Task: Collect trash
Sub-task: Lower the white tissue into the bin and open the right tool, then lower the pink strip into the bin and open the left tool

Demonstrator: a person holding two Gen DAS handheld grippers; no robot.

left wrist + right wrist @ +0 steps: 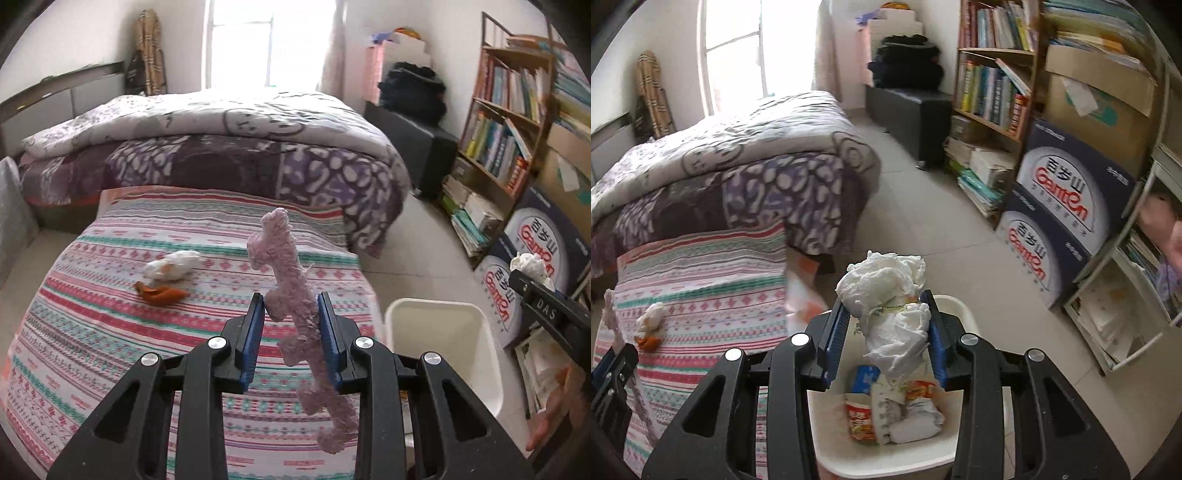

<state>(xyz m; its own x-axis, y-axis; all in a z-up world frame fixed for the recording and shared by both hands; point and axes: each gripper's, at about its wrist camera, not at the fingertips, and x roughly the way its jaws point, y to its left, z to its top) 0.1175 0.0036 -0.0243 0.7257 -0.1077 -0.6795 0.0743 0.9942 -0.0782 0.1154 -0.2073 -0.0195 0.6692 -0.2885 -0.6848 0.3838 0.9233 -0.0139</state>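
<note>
My left gripper (291, 308) is shut on a long pink fuzzy scrap (291, 295) and holds it above the striped bed cover (110, 314). A crumpled white tissue (173, 265) and an orange peel (160, 293) lie on the cover ahead to the left. My right gripper (886, 310) is shut on a crumpled white tissue wad (890, 295) directly above the white bin (886, 458), which holds several wrappers (862, 421). The bin's rim (487, 332) also shows in the left wrist view, with the right gripper (532, 275) above it.
A bed with a purple patterned duvet (221, 155) lies beyond the striped cover. A bookshelf (506, 122) and stacked Ganten boxes (1067, 206) stand at the right. A black bench (916, 107) stands by the far wall. Tiled floor (923, 206) runs between bed and shelf.
</note>
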